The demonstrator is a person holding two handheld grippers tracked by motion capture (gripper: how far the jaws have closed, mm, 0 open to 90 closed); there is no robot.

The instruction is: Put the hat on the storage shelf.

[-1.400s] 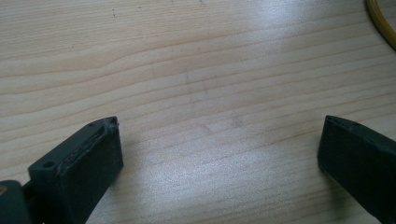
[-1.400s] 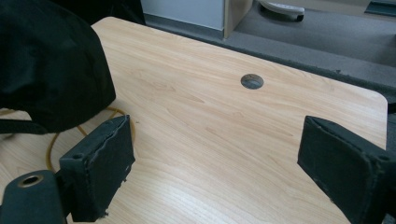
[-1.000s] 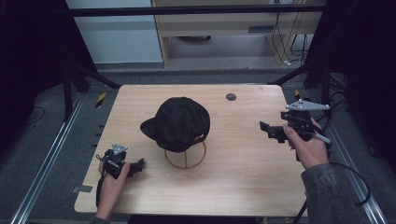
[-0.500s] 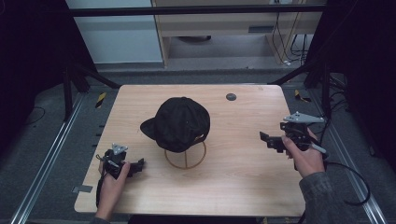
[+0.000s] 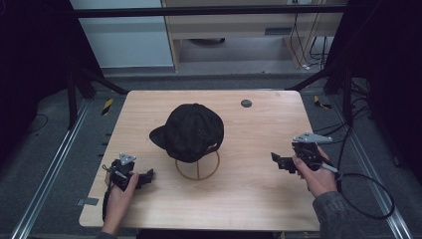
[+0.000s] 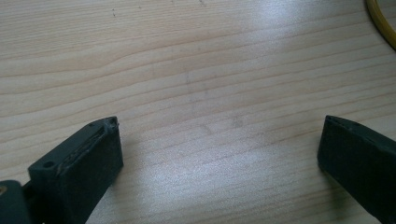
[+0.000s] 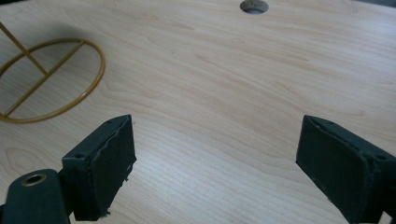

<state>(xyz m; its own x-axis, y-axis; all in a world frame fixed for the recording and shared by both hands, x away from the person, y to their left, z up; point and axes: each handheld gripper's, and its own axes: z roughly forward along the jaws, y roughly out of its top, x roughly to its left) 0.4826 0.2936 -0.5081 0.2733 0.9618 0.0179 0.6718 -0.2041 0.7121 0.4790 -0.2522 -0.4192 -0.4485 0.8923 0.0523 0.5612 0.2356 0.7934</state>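
Jaws on the right gripper (image 5: 276, 160) are standing wide apart, nothing between them, bare wood underneath in the right gripper view. Over the last second this gripper has been dropping from the right edge of the frame down and inward toward centre-right, and is now hovering low over the table (image 5: 249, 209), nose pointing left at the stand. It is sitting near the stand but not touching it.

Left gripper (image 5: 144, 177) is also gaping open and empty, parked at lower left of the frame, position unchanged across the last second. In the left gripper view a sliver of the gold ring is clipping the upper right corner.

Black cap (image 5: 191, 130) is sitting on the gold wire stand (image 5: 197, 168) at centre frame, brim pointing left, untouched. Stand's ring base is lying at upper left in the right gripper view (image 7: 51, 79). Small dark disc (image 5: 246, 103) is lying well apart at the upper right of the tabletop.

Read: right side is likely lining up an approach on the cap or stand; left is waiting. No contact yet, so the grab is not started.
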